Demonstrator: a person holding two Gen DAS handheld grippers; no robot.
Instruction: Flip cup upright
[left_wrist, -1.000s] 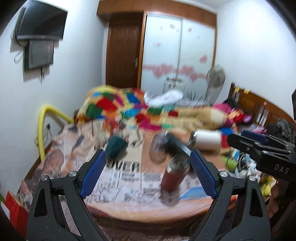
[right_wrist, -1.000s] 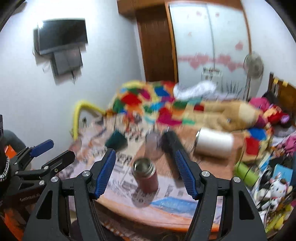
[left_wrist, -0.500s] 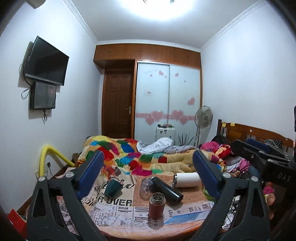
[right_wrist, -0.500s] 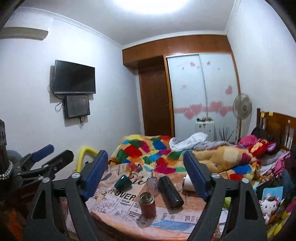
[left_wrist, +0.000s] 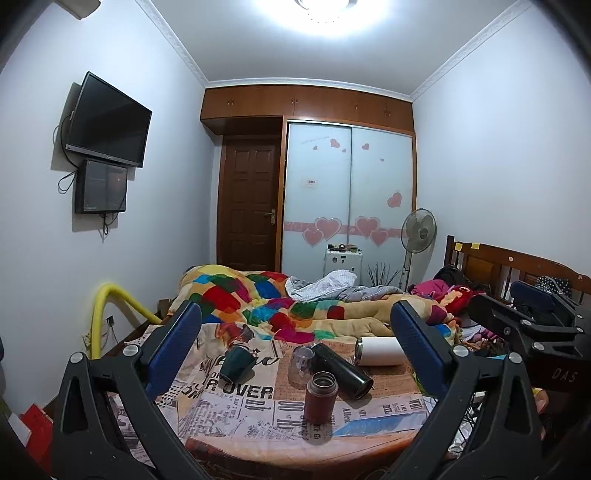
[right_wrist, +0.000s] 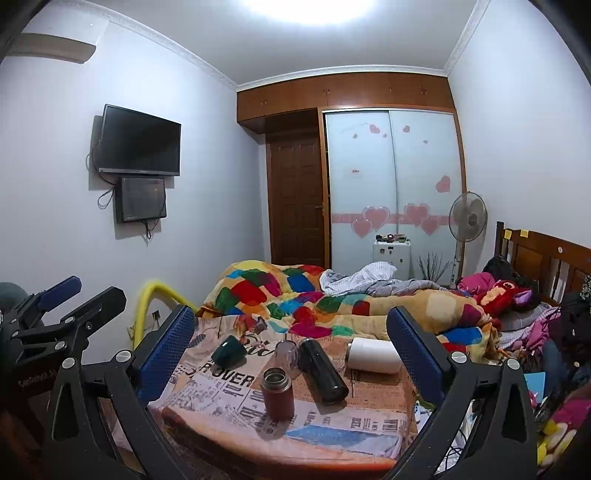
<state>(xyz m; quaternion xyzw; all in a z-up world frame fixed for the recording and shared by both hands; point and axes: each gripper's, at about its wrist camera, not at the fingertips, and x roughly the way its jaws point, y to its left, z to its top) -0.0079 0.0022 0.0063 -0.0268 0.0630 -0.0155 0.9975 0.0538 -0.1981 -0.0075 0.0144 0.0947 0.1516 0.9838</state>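
Note:
On the newspaper-covered table (left_wrist: 258, 435) a red-brown cup (left_wrist: 320, 398) stands upright with its mouth up; it also shows in the right wrist view (right_wrist: 277, 394). A dark green cup (left_wrist: 237, 360) (right_wrist: 228, 350), a black flask (left_wrist: 341, 370) (right_wrist: 322, 370) and a white cup (left_wrist: 378, 351) (right_wrist: 373, 355) lie on their sides. A clear cup (left_wrist: 301, 365) (right_wrist: 287, 353) stands behind the red one. My left gripper (left_wrist: 295, 354) and right gripper (right_wrist: 291, 354) are both open, empty, held back above the table's near edge.
A bed with a colourful quilt (left_wrist: 266, 299) lies behind the table. A yellow pipe (left_wrist: 107, 306) curves at the left. A headboard (left_wrist: 498, 266) and clutter stand at the right. The other gripper (left_wrist: 535, 325) shows at the right edge of the left wrist view.
Both grippers have pulled back and tilted up from close over the table, so the cups look smaller and lower. The cups have not moved.

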